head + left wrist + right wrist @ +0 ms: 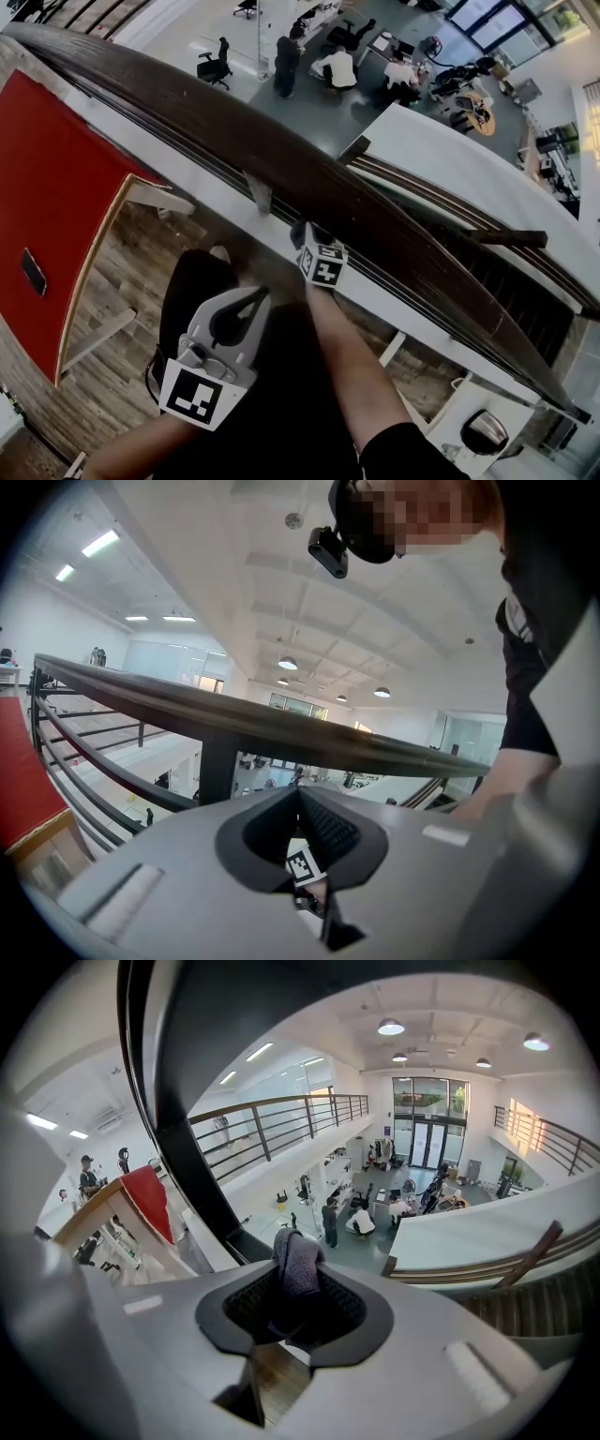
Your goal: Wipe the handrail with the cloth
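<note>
A dark wooden handrail point(309, 178) crosses a balcony high above an office floor. The left gripper point(246, 305) hangs low, jaws together and empty. The right gripper point(305, 242) pinches a grey cloth point(298, 1260) just beside the rail's near edge. If the cloth snags on the rail bracket point(259, 192), it could pull free and drop below.

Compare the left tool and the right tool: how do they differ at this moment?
The right tool is shut on the grey cloth; the left tool is shut on nothing. The right tool sits up at the handrail; the left tool hangs lower, back from it. Both carry a marker cube.
</note>
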### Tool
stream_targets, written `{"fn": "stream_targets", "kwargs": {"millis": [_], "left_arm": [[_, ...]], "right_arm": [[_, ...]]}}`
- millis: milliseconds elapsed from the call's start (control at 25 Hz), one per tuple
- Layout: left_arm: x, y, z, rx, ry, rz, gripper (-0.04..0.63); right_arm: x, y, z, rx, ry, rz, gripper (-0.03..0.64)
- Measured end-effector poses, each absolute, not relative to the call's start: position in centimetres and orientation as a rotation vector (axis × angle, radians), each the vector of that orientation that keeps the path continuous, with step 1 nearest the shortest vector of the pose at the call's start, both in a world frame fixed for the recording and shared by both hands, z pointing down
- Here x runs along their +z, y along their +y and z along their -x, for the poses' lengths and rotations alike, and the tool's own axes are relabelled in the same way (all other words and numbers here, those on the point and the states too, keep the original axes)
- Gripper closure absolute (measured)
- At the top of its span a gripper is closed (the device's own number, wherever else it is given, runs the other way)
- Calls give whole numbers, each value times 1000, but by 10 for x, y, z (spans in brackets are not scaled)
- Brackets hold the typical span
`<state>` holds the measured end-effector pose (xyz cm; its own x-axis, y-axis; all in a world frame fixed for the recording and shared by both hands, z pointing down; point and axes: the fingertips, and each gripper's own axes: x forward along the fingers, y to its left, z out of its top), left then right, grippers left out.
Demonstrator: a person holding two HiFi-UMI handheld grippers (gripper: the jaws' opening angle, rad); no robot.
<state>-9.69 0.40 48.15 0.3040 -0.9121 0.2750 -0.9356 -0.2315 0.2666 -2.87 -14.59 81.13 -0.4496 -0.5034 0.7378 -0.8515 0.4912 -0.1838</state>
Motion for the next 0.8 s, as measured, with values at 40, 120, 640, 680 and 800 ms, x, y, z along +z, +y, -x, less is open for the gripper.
{"fn": "stream_targets", "kwargs": {"millis": [40,120,640,680,800], "left_arm": [[482,4,97,84,-1654,-2200,597],[482,4,98,75,-1660,-2198,597],[477,8,97,72,-1656,-2167,596],[476,7,96,70,-1656,-2165,595],[475,7,94,71,-1660,-2168,597]], "right_arm": [[811,-146,27,730,-2124,-1112,520],[811,-146,23,722,-2125,-1115,520],[816,-138,-4,719,-2085,-1109,520],[816,-138,-5,718,-2084,-1108,520],[816,-137,-9,701,-2082,-1096,520]]}}
